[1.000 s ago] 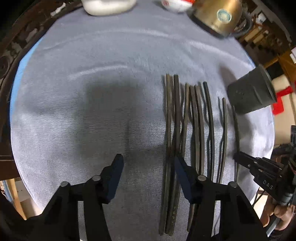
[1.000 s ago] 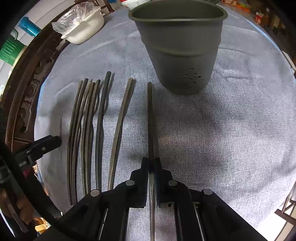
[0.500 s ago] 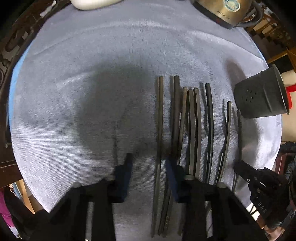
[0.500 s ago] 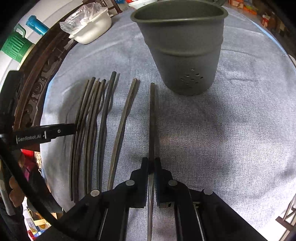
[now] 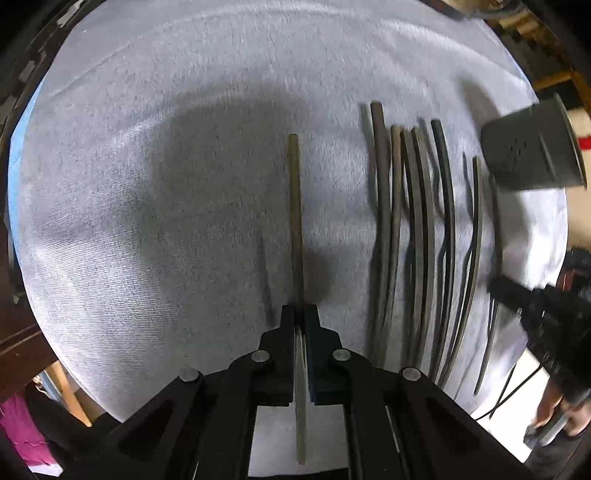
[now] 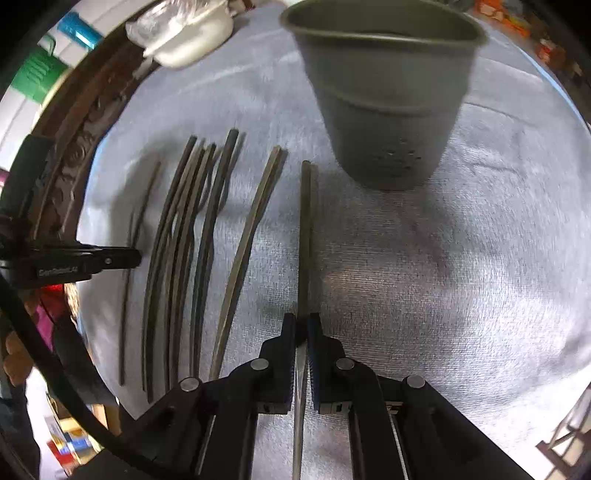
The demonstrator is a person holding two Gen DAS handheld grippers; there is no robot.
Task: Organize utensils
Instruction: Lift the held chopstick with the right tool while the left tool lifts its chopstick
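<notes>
Several dark chopsticks lie in a row on the grey cloth; they also show in the right wrist view. My left gripper is shut on one chopstick, held apart to the left of the row and lifted, its shadow on the cloth. My right gripper is shut on another chopstick, which points at the base of the grey holder cup. The cup stands at the far right in the left wrist view.
The round table is covered by a grey cloth. A white dish with plastic wrap sits at the far left edge in the right wrist view. A carved dark wooden rim borders the table.
My left gripper has closed on the leftmost chopstick and pulled it away to the left of the row. My right gripper still holds its chopstick, the cup now nearer.
</notes>
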